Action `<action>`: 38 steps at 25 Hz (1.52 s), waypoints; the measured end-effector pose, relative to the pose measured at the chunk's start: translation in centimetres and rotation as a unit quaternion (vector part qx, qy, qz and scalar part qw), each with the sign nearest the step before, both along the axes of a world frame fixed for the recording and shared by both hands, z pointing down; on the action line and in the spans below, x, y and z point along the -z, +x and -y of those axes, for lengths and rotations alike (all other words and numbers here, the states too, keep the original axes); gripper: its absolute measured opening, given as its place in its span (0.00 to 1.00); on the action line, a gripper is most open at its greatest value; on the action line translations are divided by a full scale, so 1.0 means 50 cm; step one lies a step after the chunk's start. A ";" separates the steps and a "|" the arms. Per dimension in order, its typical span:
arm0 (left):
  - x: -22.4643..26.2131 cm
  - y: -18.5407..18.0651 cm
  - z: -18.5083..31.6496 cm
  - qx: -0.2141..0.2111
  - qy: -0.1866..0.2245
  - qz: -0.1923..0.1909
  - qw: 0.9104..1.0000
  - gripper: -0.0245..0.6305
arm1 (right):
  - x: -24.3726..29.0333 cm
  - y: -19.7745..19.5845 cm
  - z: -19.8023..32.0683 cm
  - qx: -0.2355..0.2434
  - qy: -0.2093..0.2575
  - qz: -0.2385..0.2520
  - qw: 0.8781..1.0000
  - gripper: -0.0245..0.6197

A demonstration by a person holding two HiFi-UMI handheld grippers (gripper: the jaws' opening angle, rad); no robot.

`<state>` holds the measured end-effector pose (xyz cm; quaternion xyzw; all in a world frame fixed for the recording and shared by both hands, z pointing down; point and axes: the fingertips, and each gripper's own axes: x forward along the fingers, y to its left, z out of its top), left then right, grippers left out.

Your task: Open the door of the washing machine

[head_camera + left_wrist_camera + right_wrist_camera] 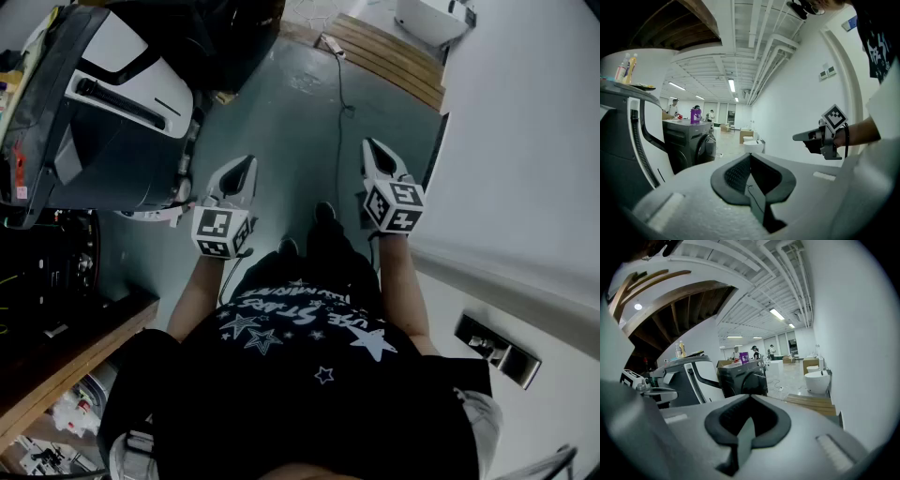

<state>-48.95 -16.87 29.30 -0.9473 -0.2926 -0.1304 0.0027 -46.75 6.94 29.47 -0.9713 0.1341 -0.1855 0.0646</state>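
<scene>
Nothing's touching the washing machine yet. It sits off to the person's left, and both grippers hang well short of it, out over the floor. The left gripper is the nearer one to the machine and the right gripper is on the far side from it. Both sets of fingers are pinched fully together with nothing in them, which makes sense to me since there's nothing to grab until they're at the machine. Can't really tell from here where its door is.

washing machine ahead left, wooden platform on floor ahead, wall right
</scene>
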 end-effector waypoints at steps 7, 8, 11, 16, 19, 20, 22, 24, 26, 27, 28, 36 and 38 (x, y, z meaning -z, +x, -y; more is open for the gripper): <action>0.022 -0.017 0.025 0.012 0.000 -0.012 1.000 0.05 | 0.021 0.002 0.030 0.017 -0.011 -0.003 1.000 0.04; 0.022 -0.018 0.033 0.016 -0.002 -0.012 1.000 0.05 | 0.023 0.002 0.037 0.021 -0.014 -0.003 1.000 0.04; 0.002 -0.033 0.058 0.032 -0.010 -0.001 0.999 0.05 | 0.007 -0.010 0.055 0.032 -0.021 0.008 0.999 0.04; -0.060 -0.085 0.086 0.045 -0.005 0.032 0.998 0.05 | -0.048 -0.054 0.074 0.031 -0.019 0.041 0.998 0.04; -0.060 -0.102 0.095 0.038 -0.008 0.032 0.999 0.05 | -0.047 -0.061 0.089 0.027 -0.006 0.034 0.999 0.04; -0.056 -0.103 0.099 0.037 -0.009 0.030 0.999 0.05 | -0.042 -0.060 0.094 0.027 -0.002 0.029 0.999 0.05; -0.047 -0.098 0.104 0.037 -0.011 0.025 0.999 0.05 | -0.035 -0.053 0.104 0.031 0.007 0.025 0.999 0.24; -0.037 -0.086 0.105 0.037 -0.014 0.020 0.999 0.05 | -0.030 -0.045 0.109 0.036 0.013 0.024 0.999 0.34; -0.031 -0.073 0.100 0.036 -0.017 0.016 0.999 0.05 | -0.031 -0.036 0.106 0.038 0.009 0.025 0.999 0.42; -0.028 -0.065 0.096 0.036 -0.020 0.015 0.999 0.05 | -0.034 -0.030 0.101 0.037 0.006 0.028 0.999 0.44; -0.026 -0.057 0.092 0.035 -0.024 0.015 0.999 0.05 | -0.038 -0.023 0.095 0.036 0.007 0.033 0.999 0.46; -0.044 0.022 0.058 0.046 -0.017 0.032 0.998 0.05 | -0.077 0.091 0.039 0.037 0.027 0.054 0.997 0.46; -0.047 0.064 0.046 0.054 -0.011 0.030 0.998 0.05 | -0.085 0.143 0.022 0.043 0.031 0.053 0.997 0.46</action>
